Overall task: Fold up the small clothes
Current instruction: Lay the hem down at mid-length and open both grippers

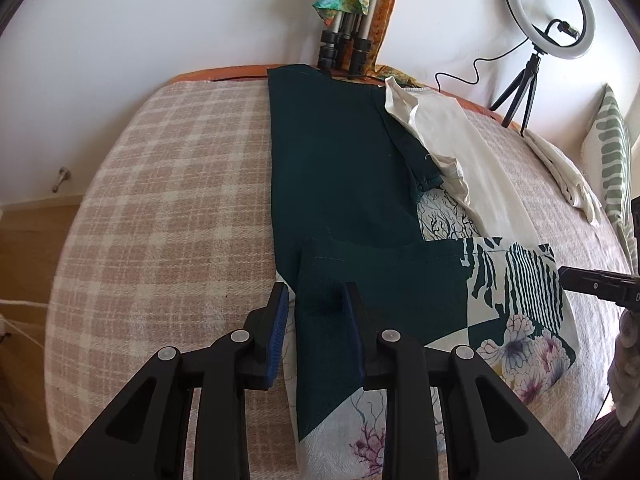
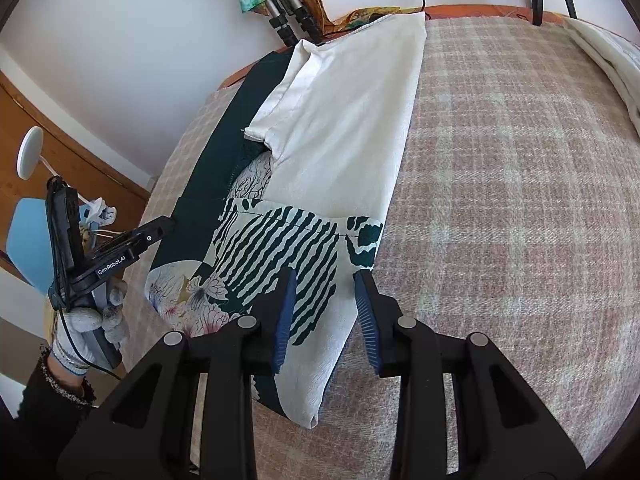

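Note:
A patterned garment (image 1: pixel 344 168), dark green, cream and floral, lies lengthwise on the checked bed (image 1: pixel 168 184). Its near end is folded back over itself, showing a striped and flowered panel (image 1: pixel 520 280). My left gripper (image 1: pixel 318 300) is open, its fingers straddling the left edge of the folded flap. My right gripper (image 2: pixel 326 280) is open, its fingers straddling the garment's (image 2: pixel 280 248) right edge, above the cream part (image 2: pixel 348 128). The left gripper also shows in the right wrist view (image 2: pixel 160 228), at the garment's left side.
A ring light on a tripod (image 1: pixel 544 16) and tripod legs (image 1: pixel 344 48) stand at the bed's far edge. A folded cream cloth (image 1: pixel 568 176) and a striped pillow (image 1: pixel 616 152) lie at the right. A wooden floor (image 1: pixel 28 240) lies left of the bed.

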The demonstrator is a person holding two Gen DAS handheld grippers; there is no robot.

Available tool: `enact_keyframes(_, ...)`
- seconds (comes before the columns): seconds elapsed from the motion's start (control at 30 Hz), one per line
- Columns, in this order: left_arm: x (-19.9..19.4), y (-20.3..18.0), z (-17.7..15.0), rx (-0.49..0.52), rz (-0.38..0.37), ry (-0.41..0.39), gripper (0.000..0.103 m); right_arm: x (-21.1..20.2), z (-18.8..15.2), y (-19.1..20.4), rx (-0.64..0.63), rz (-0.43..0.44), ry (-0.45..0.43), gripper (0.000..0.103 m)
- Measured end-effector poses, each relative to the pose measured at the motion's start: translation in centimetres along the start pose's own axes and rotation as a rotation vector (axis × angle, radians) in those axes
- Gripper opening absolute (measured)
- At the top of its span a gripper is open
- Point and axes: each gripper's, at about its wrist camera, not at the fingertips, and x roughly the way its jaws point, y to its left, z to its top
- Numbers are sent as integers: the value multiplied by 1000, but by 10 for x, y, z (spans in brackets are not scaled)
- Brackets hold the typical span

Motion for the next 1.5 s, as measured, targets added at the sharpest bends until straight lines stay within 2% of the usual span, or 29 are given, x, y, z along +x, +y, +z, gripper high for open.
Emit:
enact_keyframes(0.33,5,6,-2,-7,12,0,25,7,0,-8,28,-29,13,34)
enact_keyframes(0.4,4,9,-2,-24,3,-2,20,7,0,-8,26,-32,10,34)
enact_keyframes(0.43,4,10,-2,-24,4,-1,19,7,0,-7,20,-32,7,31)
enact_keyframes(0.53,4,8,-2,-14,-5,-5,19,7,0,-2,-6,-39,2,13)
enact_keyframes(0.63,3,4,-2,15,-3,-9,18,7,0,4,-35,-45,-4,11)
enact_keyframes(0.67,3,2,-3,24,-4,-10,8,7,0,5,-41,-43,-5,9)
enact_keyframes(0.77,3,1,-4,38,14,-20,3,7,-1,10,-62,-55,-8,8)
enact_keyframes(1.13,-3,7,-5,22,51,-43,1,6,1,9,-79,-65,-26,7)
enact_keyframes(1.23,-6,8,-2,18,38,-63,1,9,1,9,-79,-69,-18,7)
enact_keyframes(1.33,-6,5,1,16,18,-75,17,12,2,7,-71,-68,-10,7)
enact_keyframes(1.37,-5,3,2,22,21,-80,30,13,2,7,-66,-65,-7,7)
enact_keyframes(1.4,-3,1,3,32,27,-80,38,13,2,6,-62,-62,-5,7)
enact_keyframes(1.5,6,-3,7,56,24,-54,39,13,3,7,-66,-64,-6,7)
